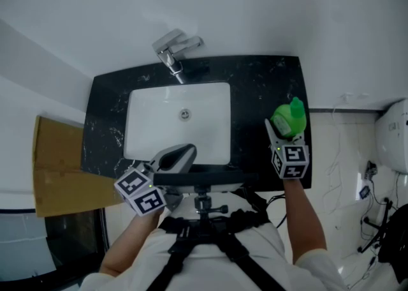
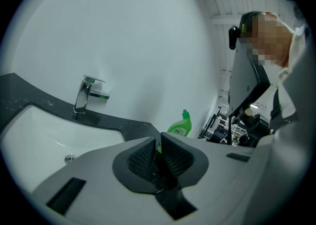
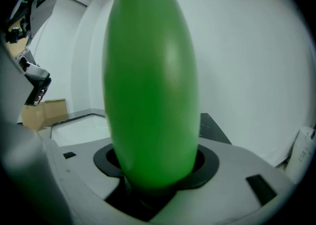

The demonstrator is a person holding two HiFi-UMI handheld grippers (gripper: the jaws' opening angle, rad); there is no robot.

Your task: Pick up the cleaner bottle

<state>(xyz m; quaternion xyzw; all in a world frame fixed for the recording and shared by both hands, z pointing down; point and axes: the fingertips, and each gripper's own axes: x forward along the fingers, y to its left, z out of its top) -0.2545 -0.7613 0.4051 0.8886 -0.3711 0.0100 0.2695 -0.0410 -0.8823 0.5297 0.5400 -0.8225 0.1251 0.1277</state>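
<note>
– Green plastic cleaner bottle (image 1: pixel 290 119): where does it sit, and which side has it?

– It is at the right-hand end of the black marble table (image 1: pixel 261 85), to the right of the white rectangular sink (image 1: pixel 159 111). The right hand-held gripper (image 1: pixel 287 133) is already on it. In the right gripper view the green body fills the space between the jaws, and the dark pads are pressed against its lower part, so I read that as a closed grip on the cleaner bottle (image 3: pixel 148 86).

– How does its long axis run?

– Upright. The cap points up and the body rises straight out of the jaws, crossing them at a right angle. The left gripper view shows the same thing from across the sink, with the cleaner bottle (image 2: pixel 180 126) standing tall near the wall. Its base is hidden, so I cannot tell whether it rests on the table or has already cleared it.

– And the other hand?

– The left hand-held gripper (image 1: pixel 177 156) hangs over the front edge of the sink, well apart from the bottle. Its jaws are drawn together with nothing between them (image 2: pixel 158 152).

– So what does the coming move turn on?

– As I judge it, a straight lift along the upright axis. The grip is low on the body, so the taller part above it could tip if the wrist rolls.
</note>
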